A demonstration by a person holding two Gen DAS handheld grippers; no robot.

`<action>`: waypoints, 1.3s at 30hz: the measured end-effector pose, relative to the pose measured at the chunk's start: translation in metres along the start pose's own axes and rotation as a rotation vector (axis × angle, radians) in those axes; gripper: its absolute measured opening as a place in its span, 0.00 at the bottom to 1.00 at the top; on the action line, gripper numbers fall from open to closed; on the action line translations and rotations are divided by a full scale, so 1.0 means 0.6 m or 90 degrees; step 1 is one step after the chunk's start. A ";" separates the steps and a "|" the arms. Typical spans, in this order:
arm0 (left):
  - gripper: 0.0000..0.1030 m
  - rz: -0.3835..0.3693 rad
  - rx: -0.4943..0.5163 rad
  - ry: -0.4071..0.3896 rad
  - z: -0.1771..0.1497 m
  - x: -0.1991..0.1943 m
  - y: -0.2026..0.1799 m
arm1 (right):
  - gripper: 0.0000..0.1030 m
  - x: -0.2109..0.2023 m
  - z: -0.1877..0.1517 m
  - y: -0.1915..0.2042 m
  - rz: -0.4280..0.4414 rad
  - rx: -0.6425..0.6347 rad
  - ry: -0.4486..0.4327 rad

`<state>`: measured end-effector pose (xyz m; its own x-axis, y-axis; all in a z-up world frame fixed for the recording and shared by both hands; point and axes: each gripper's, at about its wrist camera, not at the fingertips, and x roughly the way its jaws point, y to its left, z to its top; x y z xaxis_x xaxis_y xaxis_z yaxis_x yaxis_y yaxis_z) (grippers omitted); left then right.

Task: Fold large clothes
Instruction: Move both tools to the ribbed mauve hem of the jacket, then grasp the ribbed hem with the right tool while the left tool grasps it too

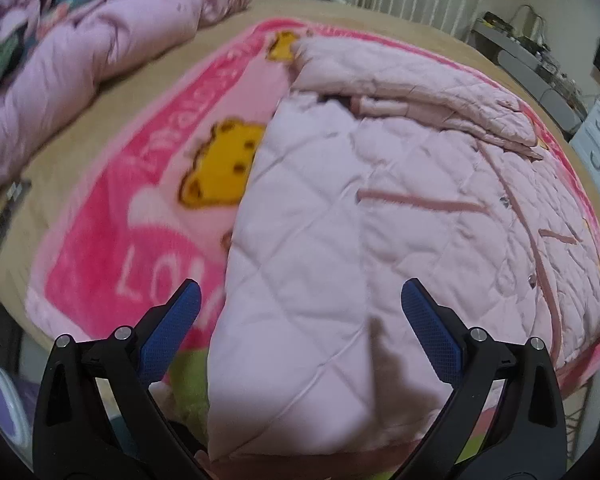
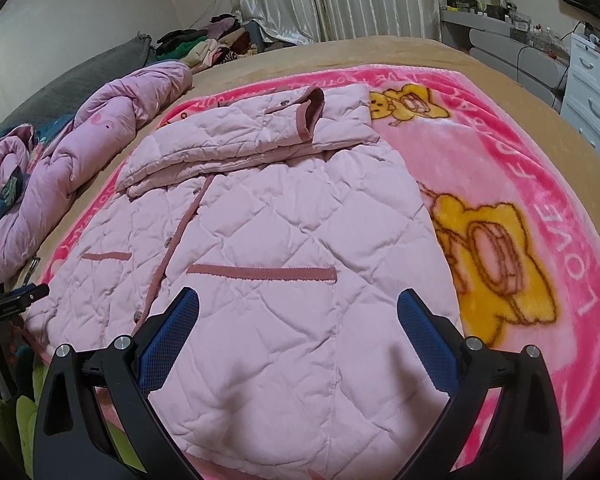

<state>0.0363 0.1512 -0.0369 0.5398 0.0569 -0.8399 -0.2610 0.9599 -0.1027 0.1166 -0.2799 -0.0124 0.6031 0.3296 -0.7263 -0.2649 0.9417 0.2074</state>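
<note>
Item: quilted pink coat [image 2: 284, 240], flat on pink blanket [image 2: 540, 168] over bed [image 2: 440, 50], sleeves folded across its top, far from both tools. Left hand-held gripper [image 1: 300, 320]: wide open, empty, above the near hem. Right hand-held gripper [image 2: 298, 328]: wide open, empty, likewise. Step, judged: body fold pending. Next: close each on a hem corner, carry the hem toward the sleeves

Pink bear blanket [image 2: 520, 152] on a tan bed [image 2: 380, 50]; rumpled pink duvet [image 2: 100, 128] beside it
</note>
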 end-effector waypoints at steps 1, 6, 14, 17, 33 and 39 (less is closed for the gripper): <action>0.91 -0.011 -0.011 0.008 -0.004 0.004 0.007 | 0.96 0.001 -0.002 -0.001 0.000 0.001 0.002; 0.91 -0.030 -0.037 0.032 -0.023 0.019 0.029 | 0.96 0.003 -0.013 -0.006 -0.005 0.002 0.012; 0.91 -0.060 -0.056 0.036 -0.033 0.029 0.040 | 0.96 0.000 -0.040 -0.031 -0.025 0.010 0.033; 0.91 -0.062 -0.052 0.036 -0.036 0.031 0.039 | 0.96 -0.002 -0.055 -0.047 -0.029 0.018 0.049; 0.86 -0.071 -0.039 0.027 -0.059 0.008 0.044 | 0.96 -0.002 -0.121 -0.112 -0.010 0.046 0.145; 0.87 -0.070 -0.044 0.030 -0.061 0.005 0.047 | 0.96 0.000 -0.143 -0.130 0.056 0.084 0.161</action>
<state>0.0012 0.1683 -0.0621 0.5301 -0.0628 -0.8456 -0.2573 0.9383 -0.2311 0.0726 -0.3591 -0.0851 0.3714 0.3986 -0.8386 -0.1973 0.9164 0.3482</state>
